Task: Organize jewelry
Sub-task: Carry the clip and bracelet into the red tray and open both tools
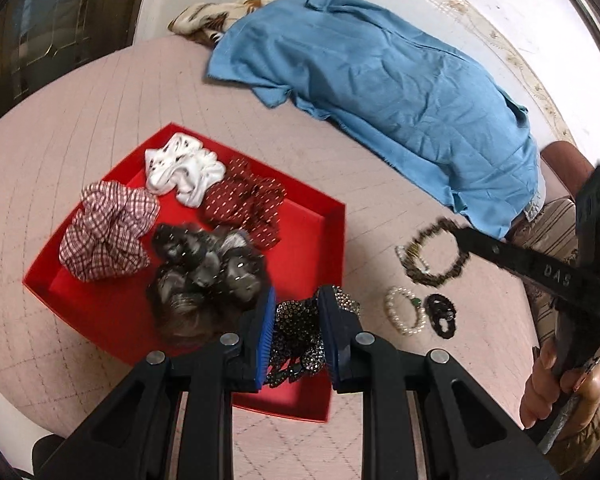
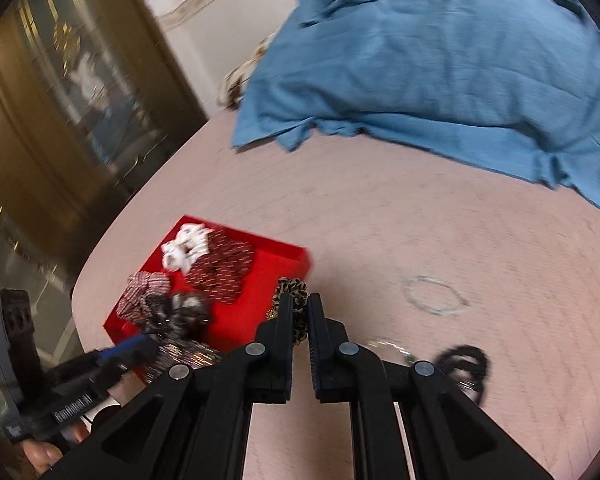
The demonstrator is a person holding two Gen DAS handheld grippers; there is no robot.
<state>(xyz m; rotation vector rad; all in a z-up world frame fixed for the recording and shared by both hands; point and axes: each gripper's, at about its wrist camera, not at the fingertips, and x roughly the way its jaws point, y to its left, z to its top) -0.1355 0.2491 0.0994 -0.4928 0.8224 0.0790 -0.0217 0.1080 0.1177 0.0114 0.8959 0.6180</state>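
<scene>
Red card forms the tray [image 1: 332,216] on the pink quilted bed [image 1: 100,92], and in it we count four scrunchies lying loose: a white one [image 1: 184,168], a dark red dotted one [image 1: 244,204], a checked one [image 1: 108,232] and a grey-black one [image 1: 208,268].

A fifth piece, a black sequinned scrunchie [image 1: 296,320], sits over the tray's near end between our left gripper [image 1: 296,300] pads; the blue-ribbed pads are drawn in on it from both sides, so it is gripped.

Our right gripper [image 2: 299,304] has its jaws nearly together, pinched on a leopard-print scrunchie [image 2: 290,286] that hangs just beside the tray's right wall. In the left view this band is seen as a ring at the tip of the right tool.

On the quilt right of the tray we count two pearl bracelets, one [image 1: 404,312] plain to see and one [image 1: 410,258] partly under the leopard band, and one black hair tie [image 1: 442,312]. The right view also shows a thin clear ring [image 2: 436,294] lying apart.

One blue shirt [image 1: 380,80] lies spread further up the bed, over a patterned cloth [image 1: 204,16].

Writing: "DAS" can be read on the right tool's finger; the label on the left tool is too blurred for us to read.
</scene>
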